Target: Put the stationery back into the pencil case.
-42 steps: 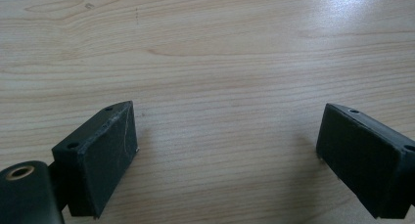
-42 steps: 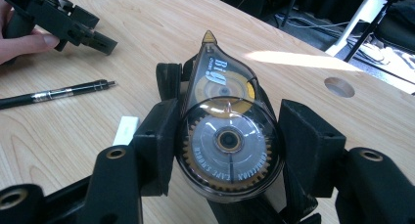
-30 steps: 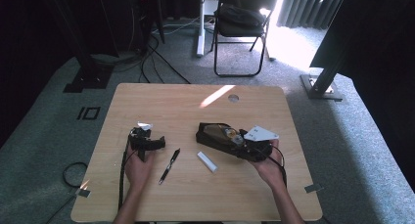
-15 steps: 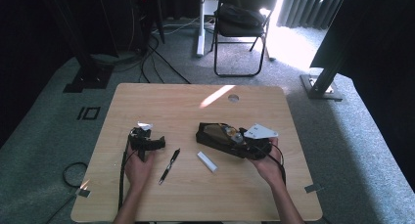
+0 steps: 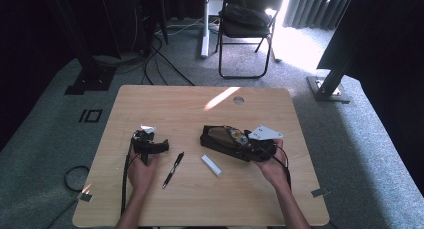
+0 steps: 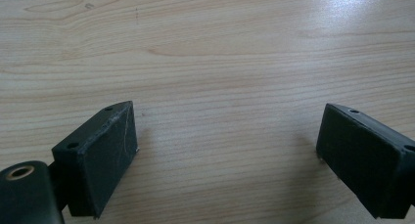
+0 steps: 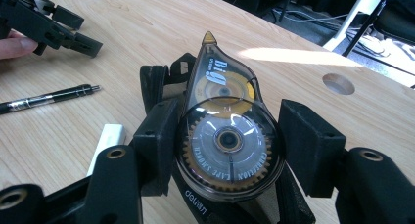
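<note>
Correction tape dispenser (image 7: 226, 136): atop black pouch (image 5: 220, 144), table (image 5: 200, 99) right. Right gripper (image 7: 230, 141) jaws pinch its round body. Left gripper (image 6: 225, 150) spread, idle. Step: extraction; next, lift clear.

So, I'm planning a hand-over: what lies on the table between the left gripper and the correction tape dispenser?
In the high view, a black pen and a white cap lie between the left gripper and the dispenser.

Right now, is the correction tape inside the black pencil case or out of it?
Partly out. The correction tape sits between the right gripper's pads, its tip over the open black pencil case. Whether its base clears the case, cannot tell.
</note>
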{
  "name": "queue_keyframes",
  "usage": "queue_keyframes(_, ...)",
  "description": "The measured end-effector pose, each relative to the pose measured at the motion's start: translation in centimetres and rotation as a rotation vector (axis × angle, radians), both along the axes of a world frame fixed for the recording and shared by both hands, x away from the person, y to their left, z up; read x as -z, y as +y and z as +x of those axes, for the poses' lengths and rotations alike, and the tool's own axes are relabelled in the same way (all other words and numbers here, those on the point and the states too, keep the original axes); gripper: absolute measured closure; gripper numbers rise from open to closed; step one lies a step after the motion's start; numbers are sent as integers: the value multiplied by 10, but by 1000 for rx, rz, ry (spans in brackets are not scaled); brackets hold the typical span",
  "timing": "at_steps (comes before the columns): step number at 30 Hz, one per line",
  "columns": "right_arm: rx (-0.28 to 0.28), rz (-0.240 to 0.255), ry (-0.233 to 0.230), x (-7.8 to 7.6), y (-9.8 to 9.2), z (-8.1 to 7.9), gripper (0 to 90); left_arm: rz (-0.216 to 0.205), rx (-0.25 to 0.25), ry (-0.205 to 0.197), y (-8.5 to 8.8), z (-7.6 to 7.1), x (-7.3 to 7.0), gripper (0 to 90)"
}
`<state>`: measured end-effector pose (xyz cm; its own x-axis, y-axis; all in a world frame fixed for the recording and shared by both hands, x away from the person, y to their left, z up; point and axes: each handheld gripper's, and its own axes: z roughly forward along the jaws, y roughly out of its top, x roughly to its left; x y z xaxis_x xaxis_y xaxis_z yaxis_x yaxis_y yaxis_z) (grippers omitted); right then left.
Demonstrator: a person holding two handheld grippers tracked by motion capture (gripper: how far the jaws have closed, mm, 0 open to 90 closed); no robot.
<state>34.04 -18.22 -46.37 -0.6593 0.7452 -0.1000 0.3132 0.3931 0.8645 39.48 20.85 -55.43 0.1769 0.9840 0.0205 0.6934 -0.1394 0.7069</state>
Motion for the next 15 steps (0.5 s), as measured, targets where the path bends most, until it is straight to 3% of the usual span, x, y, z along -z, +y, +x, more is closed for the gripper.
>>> queue_keyframes(15,6,-4,25,8,3,9,417,0,0,0,0,0,0,83)
